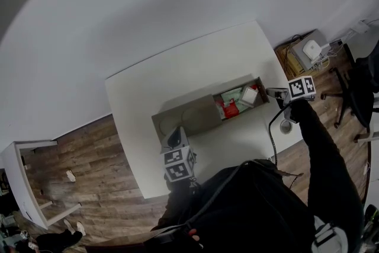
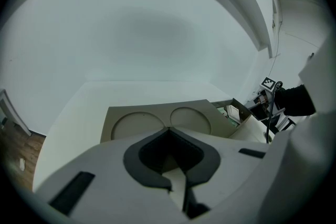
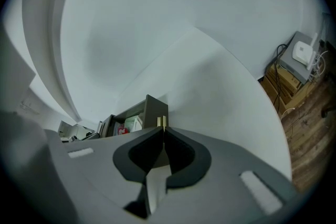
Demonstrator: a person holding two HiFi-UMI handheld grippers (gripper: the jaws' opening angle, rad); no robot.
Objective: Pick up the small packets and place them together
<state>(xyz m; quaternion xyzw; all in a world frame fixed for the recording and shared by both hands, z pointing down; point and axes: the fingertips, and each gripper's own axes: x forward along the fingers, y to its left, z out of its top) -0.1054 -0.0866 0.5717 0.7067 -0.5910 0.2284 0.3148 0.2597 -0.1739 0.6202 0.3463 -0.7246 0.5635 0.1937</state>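
An open cardboard box lies on the white table, its flat flap spread to the left. Inside lie small packets: a red one, a white one and a greenish one. My left gripper sits at the flap's near edge, its jaws shut with nothing between them. My right gripper hangs just right of the box's end wall, jaws shut and holding nothing that I can see. The packets show past that wall.
The table's right edge drops to a wood floor. A low wooden cabinet with a white device and an office chair stand at the right. A white shelf unit is at the far left. A cable trails from my right gripper.
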